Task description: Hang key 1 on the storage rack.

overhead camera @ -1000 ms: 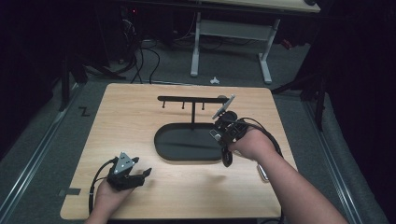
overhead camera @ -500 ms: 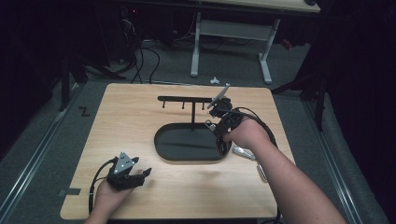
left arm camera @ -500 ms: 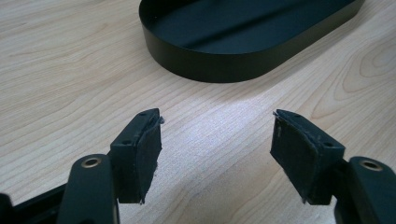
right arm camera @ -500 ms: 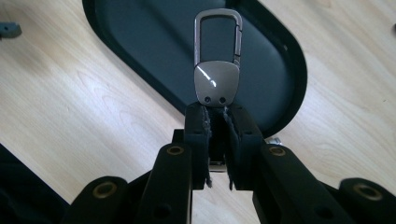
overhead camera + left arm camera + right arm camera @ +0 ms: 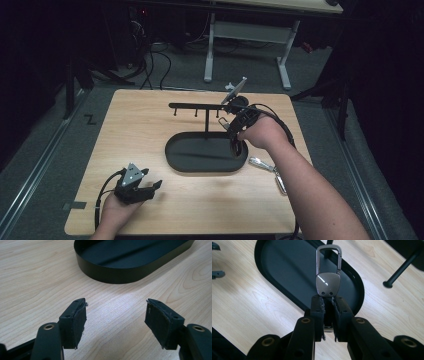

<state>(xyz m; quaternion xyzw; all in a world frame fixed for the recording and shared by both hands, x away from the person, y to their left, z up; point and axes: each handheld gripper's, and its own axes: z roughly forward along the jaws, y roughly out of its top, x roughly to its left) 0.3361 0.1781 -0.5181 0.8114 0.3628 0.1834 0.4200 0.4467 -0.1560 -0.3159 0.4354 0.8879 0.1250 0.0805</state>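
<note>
The key clip [image 5: 328, 277] is clamped in the right gripper [image 5: 328, 312] above the tray [image 5: 279, 270], near the rack [image 5: 200, 106]; its loop should be lined up squarely with a hook [image 5: 216, 115]. The left gripper [image 5: 116, 320] is held wide open, empty, over the surface [image 5: 30, 277].

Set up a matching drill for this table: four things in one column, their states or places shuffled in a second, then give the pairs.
1. left tool
2. right tool
3. silver metal carabiner keychain
4. second silver keychain

A. lying on the wooden table right of the black oval tray
B. open, holding nothing
C. clamped between pads
D. shut on a clip

1-B, 2-D, 3-C, 4-A
</note>
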